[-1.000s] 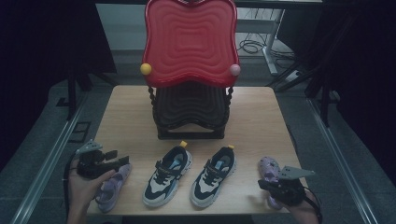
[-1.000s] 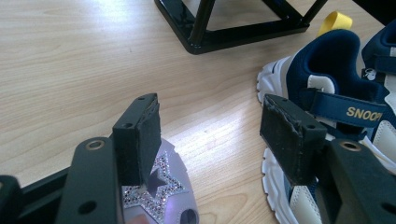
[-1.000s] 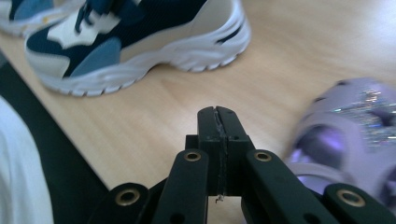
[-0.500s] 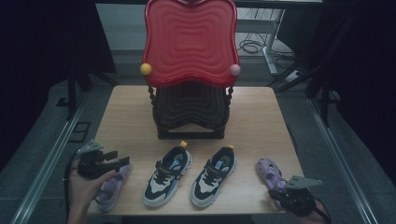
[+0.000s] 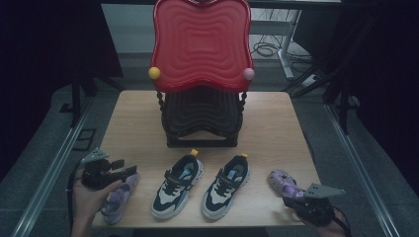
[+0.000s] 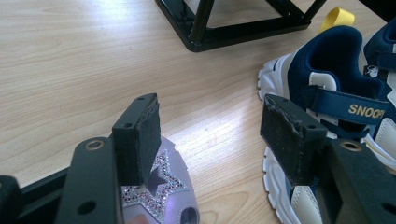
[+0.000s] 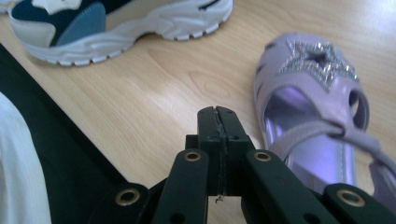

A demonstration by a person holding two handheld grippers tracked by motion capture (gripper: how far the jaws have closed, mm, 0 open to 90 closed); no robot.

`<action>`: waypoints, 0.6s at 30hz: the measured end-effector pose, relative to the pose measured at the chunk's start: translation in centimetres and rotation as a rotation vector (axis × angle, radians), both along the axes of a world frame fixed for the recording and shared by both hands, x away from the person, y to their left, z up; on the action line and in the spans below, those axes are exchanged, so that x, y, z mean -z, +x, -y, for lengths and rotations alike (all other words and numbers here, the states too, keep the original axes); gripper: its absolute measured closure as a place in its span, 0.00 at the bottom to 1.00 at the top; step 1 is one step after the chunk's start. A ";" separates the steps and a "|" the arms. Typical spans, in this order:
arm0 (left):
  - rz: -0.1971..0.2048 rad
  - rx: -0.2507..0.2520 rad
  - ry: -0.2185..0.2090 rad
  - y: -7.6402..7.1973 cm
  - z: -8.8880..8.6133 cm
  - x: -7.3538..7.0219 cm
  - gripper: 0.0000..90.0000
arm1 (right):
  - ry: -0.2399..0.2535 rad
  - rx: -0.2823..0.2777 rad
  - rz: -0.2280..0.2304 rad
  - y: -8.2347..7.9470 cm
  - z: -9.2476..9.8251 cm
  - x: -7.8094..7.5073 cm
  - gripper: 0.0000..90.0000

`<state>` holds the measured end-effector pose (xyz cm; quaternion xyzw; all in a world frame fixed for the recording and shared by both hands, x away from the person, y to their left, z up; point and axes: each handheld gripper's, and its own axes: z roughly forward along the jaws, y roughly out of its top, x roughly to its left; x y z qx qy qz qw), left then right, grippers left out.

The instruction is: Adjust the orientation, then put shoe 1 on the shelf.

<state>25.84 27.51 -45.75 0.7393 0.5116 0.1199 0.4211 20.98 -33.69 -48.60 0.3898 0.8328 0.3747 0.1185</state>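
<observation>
Lilac sandals (image 5: 118, 197) with glittery silver stars sit left and right; navy-and-white sneakers (image 5: 200, 185) with yellow tabs between; rippled red tray (image 5: 200, 44) far; pale wood table (image 5: 133, 128).

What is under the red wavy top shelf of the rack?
Under the red top shelf sits a dark, wavy lower shelf on the black base frame. No shoe shows on it; its rear part is covered by the red shelf.

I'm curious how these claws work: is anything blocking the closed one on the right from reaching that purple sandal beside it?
Nothing visible does. The right gripper, jaws shut and empty, sits just beside the purple sandal, with bare table between them. The sneakers lie off to the side.
</observation>
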 end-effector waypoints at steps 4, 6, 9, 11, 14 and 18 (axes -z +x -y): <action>0.029 -0.024 -0.020 -0.4 -0.5 -0.6 0.43 | -0.002 -0.003 0.029 1.1 -0.2 -0.7 0.94; 0.031 -0.025 -0.015 -0.5 -0.8 -0.9 0.43 | -0.004 -0.001 0.033 1.3 -0.2 -0.9 0.93; 0.023 -0.017 -0.016 -0.9 -1.4 -1.1 0.43 | 0.021 0.013 0.055 2.3 0.4 -1.9 0.85; 0.019 -0.016 -0.006 -1.3 -1.7 -1.2 0.43 | 0.050 0.040 0.069 3.0 1.0 -2.4 0.81; 0.004 -0.027 0.019 -2.0 -2.4 -1.1 0.43 | 0.054 0.047 0.069 3.7 1.5 -2.6 0.75; -0.005 -0.048 0.019 -2.8 -3.7 -1.0 0.42 | 0.045 0.059 0.062 4.0 2.1 -2.7 0.71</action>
